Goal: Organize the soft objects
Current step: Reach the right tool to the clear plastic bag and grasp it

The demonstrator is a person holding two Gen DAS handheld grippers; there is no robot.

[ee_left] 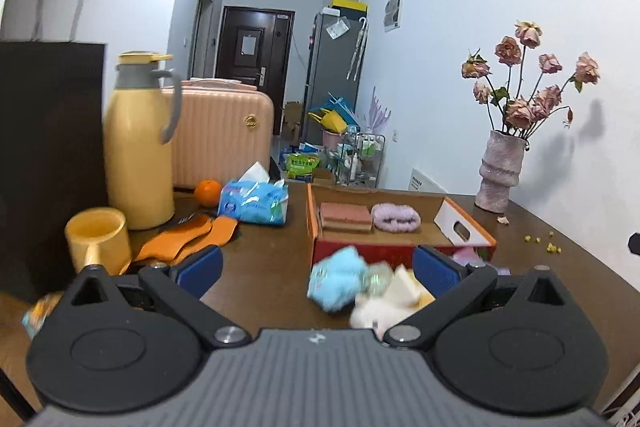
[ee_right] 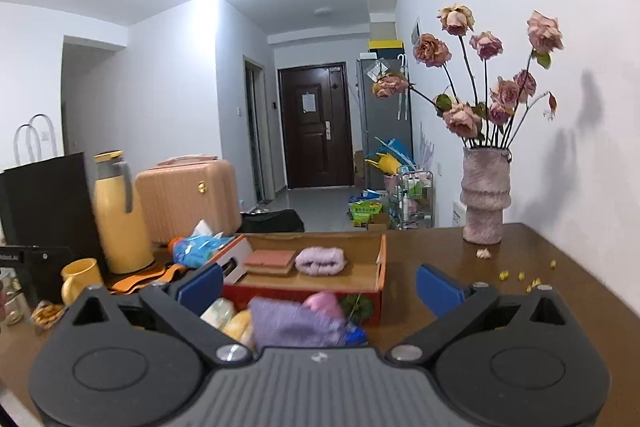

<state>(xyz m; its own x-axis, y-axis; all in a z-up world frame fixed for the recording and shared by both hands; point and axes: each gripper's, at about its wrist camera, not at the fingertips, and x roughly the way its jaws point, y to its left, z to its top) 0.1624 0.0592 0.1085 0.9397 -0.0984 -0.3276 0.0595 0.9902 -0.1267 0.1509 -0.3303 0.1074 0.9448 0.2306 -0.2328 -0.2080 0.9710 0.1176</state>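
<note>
both the left gripper and right gripper are gaping wide, holding nothing, over soft items beside the cardboard box on the bench.

Brown wooden table. Landmark: open cardboard box, centre. Left of box: blue tissue pack, orange fruit, orange strap, yellow flask, yellow mug, black bag. Right of box: pink vase, scattered yellow bits. Before box: blurred soft items.

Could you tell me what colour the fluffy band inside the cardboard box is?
The fluffy band is pale lilac, clearest in the right wrist view.
</note>
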